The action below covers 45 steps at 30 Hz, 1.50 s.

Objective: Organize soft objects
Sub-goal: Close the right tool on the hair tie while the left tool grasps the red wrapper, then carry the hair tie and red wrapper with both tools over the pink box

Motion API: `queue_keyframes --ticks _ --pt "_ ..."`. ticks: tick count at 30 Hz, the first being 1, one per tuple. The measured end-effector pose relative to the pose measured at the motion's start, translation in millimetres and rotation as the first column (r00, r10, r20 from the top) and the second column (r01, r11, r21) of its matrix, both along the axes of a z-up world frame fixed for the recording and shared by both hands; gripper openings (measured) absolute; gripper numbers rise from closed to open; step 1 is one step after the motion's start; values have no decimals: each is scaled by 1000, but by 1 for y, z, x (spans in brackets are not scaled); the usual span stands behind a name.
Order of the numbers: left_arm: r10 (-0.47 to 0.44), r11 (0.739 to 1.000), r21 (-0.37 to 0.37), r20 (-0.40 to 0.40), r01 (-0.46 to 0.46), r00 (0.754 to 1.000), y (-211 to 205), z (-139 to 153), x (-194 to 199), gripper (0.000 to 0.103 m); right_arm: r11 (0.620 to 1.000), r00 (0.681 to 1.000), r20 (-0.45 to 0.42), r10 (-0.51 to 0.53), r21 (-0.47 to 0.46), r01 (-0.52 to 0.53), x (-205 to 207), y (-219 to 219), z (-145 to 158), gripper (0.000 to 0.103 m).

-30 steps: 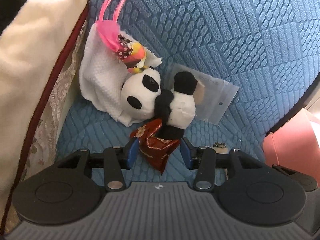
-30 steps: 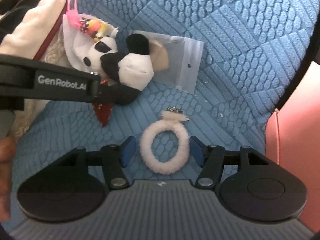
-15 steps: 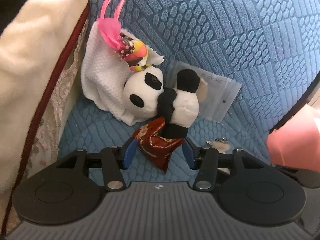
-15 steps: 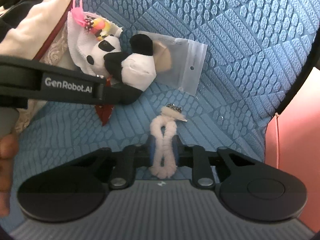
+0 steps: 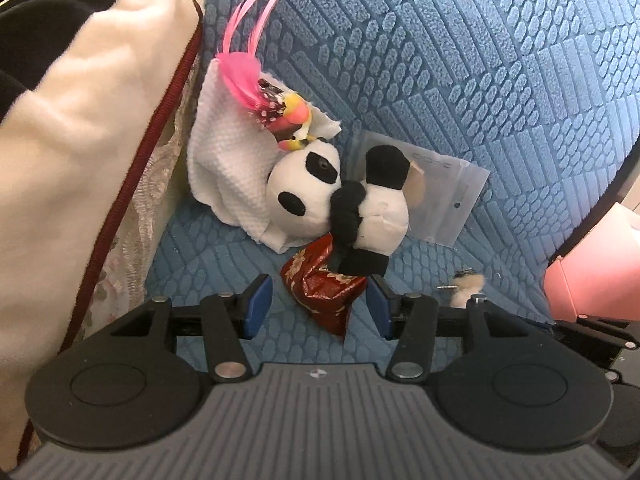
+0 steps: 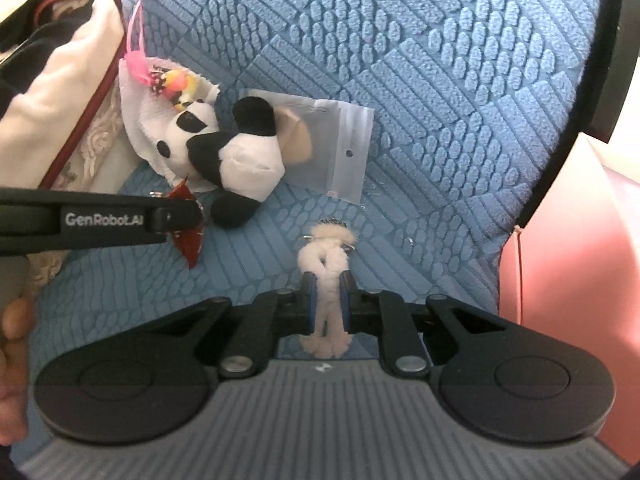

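Fingers (image 6: 310, 308) of the right gripper (image 6: 327, 309) are pressed together on the fuzzy white hair tie (image 6: 325, 280), squeezing its loop flat so that it bulges out above and below the blue pads; the tie's small metal charm end points away from the camera, and whether the tie is lifted off the blue textured cushion (image 6: 440, 80) or rests on it cannot be told from this angle. Fingers (image 5: 256, 306) of the left gripper (image 5: 318, 306) stand spread wide, with the red patterned pouch (image 5: 320, 280) lying between them but untouched on either side. Progress is judged early: one item is secured, none appears sorted to a final place, and no destination container can be identified with confidence, though a pink object (image 6: 580, 240) stands at the right edge. Just beyond the pouch lies the panda plush (image 5: 340, 208), soft and rounded, on its side, its black limb overlapping the pouch's upper end. Touching the panda's head on the left is a white waffle-weave cloth (image 5: 228, 168), crumpled against a cream cushion with dark red piping (image 5: 80, 120). Atop the cloth sits a pink feather ornament (image 5: 256, 88) with a yellow and pink bead-like body. Behind the panda a clear zip bag (image 5: 448, 200) lies flat, partly covered by the plush. These items remain to be handled.
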<state>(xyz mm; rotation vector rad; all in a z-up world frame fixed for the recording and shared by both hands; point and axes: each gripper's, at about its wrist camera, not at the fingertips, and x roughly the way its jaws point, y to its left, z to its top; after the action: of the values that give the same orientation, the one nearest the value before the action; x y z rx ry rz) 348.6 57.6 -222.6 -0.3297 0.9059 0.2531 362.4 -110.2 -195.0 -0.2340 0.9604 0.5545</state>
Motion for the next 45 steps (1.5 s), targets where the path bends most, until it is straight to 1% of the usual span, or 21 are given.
queue_keyframes --ticks 2,4,5,6,8,10,11,13,18,23,28,31,39,45 --pt "-3 1000 18 1 3 1000 -2 -1 0 58 1000 1000 -4 -5 3 5 0 -1 0 16" --pt "-10 999 45 -24 11 1000 -4 -5 2 58 1000 1000 -10 -8 9 8 -1 -3 0 16" --pt "-11 999 47 -35 12 999 -5 -8 3 58 1000 1000 -13 -10 10 10 0 -2 -1 16" --pt "-5 999 35 -43 6 999 -4 -12 3 57 1000 1000 -17 -11 11 11 0 -1 -2 16" --pt "13 1000 -18 -30 -14 999 0 -16 3 56 1000 1000 -22 -13 16 13 1 0 -3 16" --pt "10 1000 -16 -26 -10 1000 -2 -17 4 46 1000 1000 -24 -15 18 15 2 0 -4 16" --pt "6 1000 -9 -21 -6 1000 -3 -17 5 44 1000 1000 -25 -16 20 16 2 0 -5 16" --pt "-6 1000 -8 -15 5 1000 -4 -16 4 36 1000 999 -27 -18 22 19 2 -2 -5 16" --pt "-13 1000 -10 -1 13 1000 -4 -12 3 31 1000 999 -30 -17 21 18 1 -2 -5 16" --pt "-19 1000 1 24 19 1000 -4 -2 -4 29 999 1000 -16 -23 28 24 -6 -4 0 16" --pt "-41 999 -8 27 41 999 -7 6 -15 28 999 1000 -2 -13 42 13 -15 -10 9 16" --pt "-50 999 -19 30 51 998 -9 9 -26 27 999 1000 14 -5 48 5 -25 -13 15 16" --pt "-38 998 -51 34 40 999 -11 14 -63 27 997 1000 -1 -19 72 19 -56 -25 23 16" --pt "-43 997 -63 40 46 998 -22 22 -88 27 996 1000 1 -23 85 23 -78 -31 32 15"
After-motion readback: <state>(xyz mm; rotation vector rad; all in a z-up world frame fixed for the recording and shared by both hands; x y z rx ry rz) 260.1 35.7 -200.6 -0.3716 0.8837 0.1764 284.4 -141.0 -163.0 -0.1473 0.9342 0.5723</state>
